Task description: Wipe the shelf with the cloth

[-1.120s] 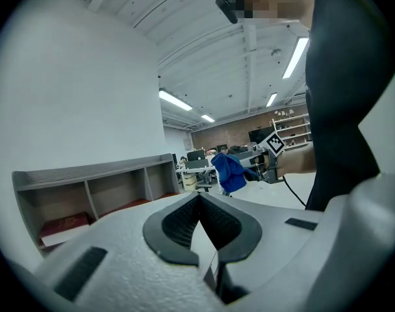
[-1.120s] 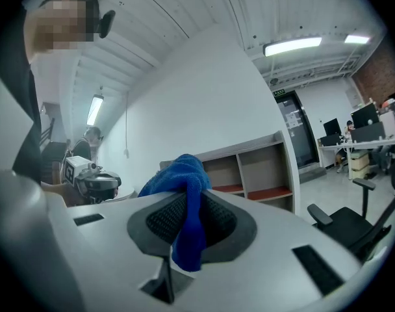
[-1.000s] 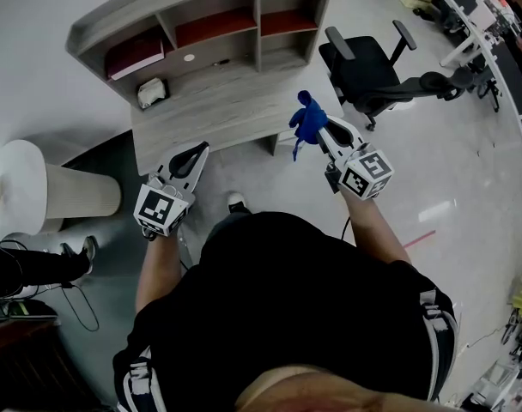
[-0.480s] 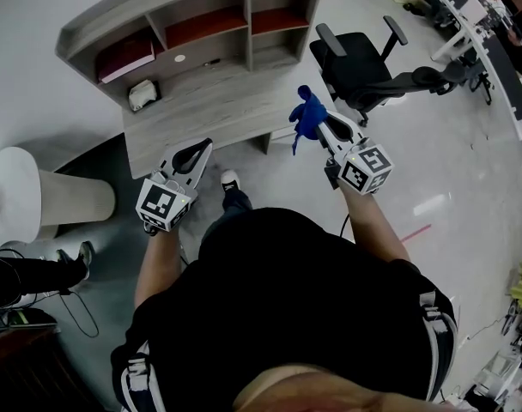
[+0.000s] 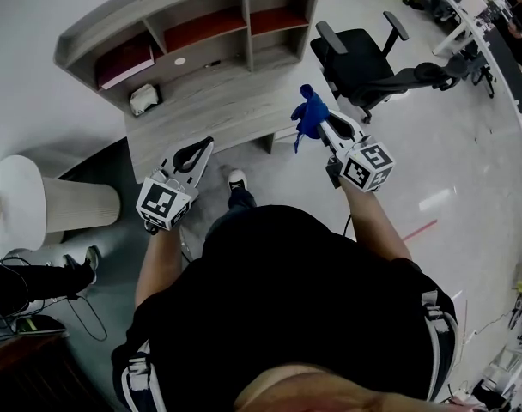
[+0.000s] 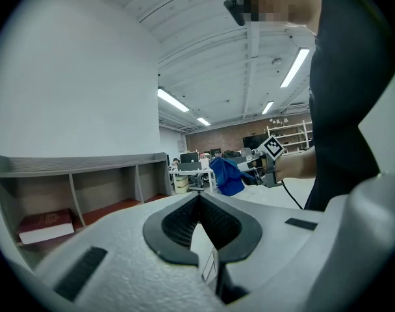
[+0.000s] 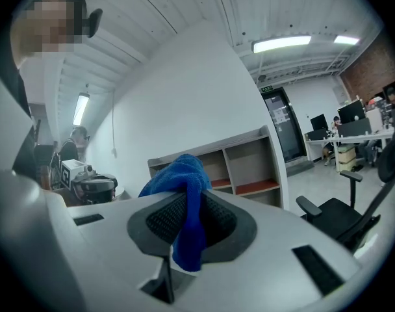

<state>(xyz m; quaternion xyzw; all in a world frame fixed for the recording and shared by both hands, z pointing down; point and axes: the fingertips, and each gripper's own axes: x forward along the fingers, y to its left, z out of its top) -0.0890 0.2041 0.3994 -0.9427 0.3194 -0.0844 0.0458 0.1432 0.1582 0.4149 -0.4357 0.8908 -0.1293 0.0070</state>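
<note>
The grey wooden shelf (image 5: 192,7) with several cubbies stands on a desk (image 5: 211,114) against the white wall ahead. My right gripper (image 5: 313,117) is shut on a blue cloth (image 5: 309,115), held in the air over the desk's right end; the cloth (image 7: 182,203) bunches out of the jaws and hangs down between them. My left gripper (image 5: 197,154) is shut with nothing in it, hovering just before the desk's front edge. The shelf (image 7: 240,163) shows behind the cloth in the right gripper view, and the shelf (image 6: 87,187) lies left in the left gripper view.
A dark red book (image 5: 125,61) lies in the left cubby and a small white device (image 5: 143,98) sits on the desk below it. A black office chair (image 5: 364,58) stands right of the desk. A white round table (image 5: 21,200) stands at left.
Both grippers have kept their poses with the cloth still held. The view has shifted slightly as the person steps; a foot now shows nearer the desk.
</note>
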